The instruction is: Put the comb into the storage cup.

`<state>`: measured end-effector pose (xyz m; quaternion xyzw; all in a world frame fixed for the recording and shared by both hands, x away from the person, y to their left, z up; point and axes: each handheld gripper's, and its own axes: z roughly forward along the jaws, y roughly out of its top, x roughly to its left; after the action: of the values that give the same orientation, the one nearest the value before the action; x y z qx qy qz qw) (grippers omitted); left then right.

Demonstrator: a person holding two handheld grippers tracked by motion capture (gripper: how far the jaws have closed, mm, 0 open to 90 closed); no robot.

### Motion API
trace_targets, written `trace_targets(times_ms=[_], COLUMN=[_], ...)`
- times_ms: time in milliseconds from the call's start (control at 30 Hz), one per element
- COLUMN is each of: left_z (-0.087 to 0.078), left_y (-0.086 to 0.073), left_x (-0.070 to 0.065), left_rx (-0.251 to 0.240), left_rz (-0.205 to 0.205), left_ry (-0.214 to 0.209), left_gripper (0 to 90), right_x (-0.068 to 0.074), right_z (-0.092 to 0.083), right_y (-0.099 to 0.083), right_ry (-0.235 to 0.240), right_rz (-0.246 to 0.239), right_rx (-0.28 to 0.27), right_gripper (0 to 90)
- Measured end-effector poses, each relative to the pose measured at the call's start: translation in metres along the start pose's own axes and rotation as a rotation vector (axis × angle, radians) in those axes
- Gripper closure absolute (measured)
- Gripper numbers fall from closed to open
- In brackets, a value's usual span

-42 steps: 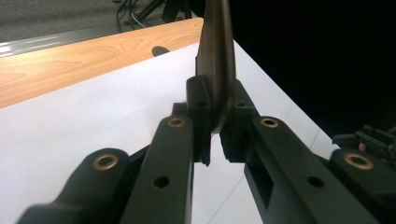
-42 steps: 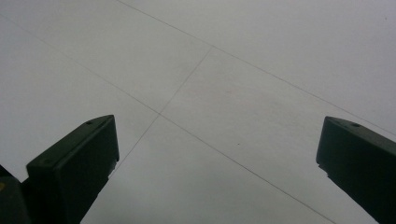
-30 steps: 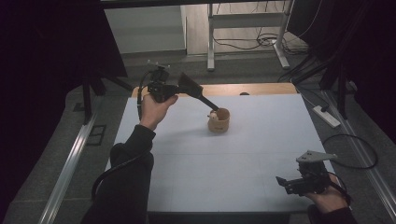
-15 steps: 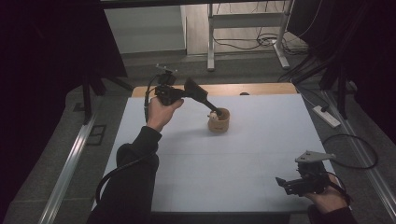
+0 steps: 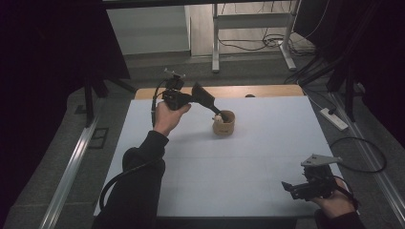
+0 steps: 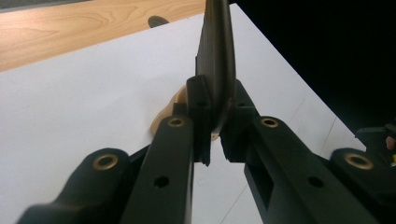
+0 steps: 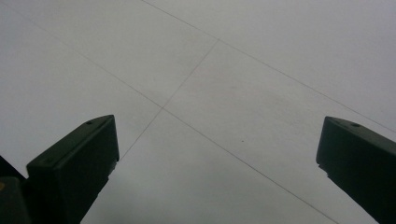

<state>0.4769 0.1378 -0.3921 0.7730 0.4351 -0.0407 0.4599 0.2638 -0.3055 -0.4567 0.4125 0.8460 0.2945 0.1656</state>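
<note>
High view: white surface (image 5: 248, 162) largely bare; wooden cup (image 5: 223, 123) located near far edge, strip of bare wood behind. Left hand-held gripper (image 5: 217, 113) clamped on thin dark piece (image 6: 215, 56) at cup rim. Right hand-held gripper (image 5: 288, 187) held wide apart near front right corner.

You are working at a white table (image 5: 248, 167) with a wooden strip (image 5: 258, 90) showing along its far edge, while grey floor (image 5: 157, 71), a metal frame's legs (image 5: 216, 43), loose cables (image 5: 253, 45) and a power strip (image 5: 333, 119) are lying in dim light beyond.
</note>
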Motion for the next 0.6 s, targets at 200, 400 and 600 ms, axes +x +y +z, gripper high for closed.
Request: trace_targets(times_ms=[200,400,600], left_z=[0.004,0.008,0.011], left_y=[-0.001,-0.002,-0.005], left_x=[0.0,0.001,0.002], left_rx=[0.007,0.01,0.013], left_rz=[0.0,-0.003,-0.011], left_ry=[-0.001,-0.002,-0.001], left_gripper=[82.4,82.4,82.4], right_x=[0.0,0.001,0.001], right_z=[0.0,0.001,0.001], right_y=[0.0,0.0,0.0], right_ry=[0.002,0.006,0.007], right_rz=[-0.003,-0.006,-0.009], right_rx=[0.003,0.007,0.014], right_gripper=[0.0,0.0,0.0])
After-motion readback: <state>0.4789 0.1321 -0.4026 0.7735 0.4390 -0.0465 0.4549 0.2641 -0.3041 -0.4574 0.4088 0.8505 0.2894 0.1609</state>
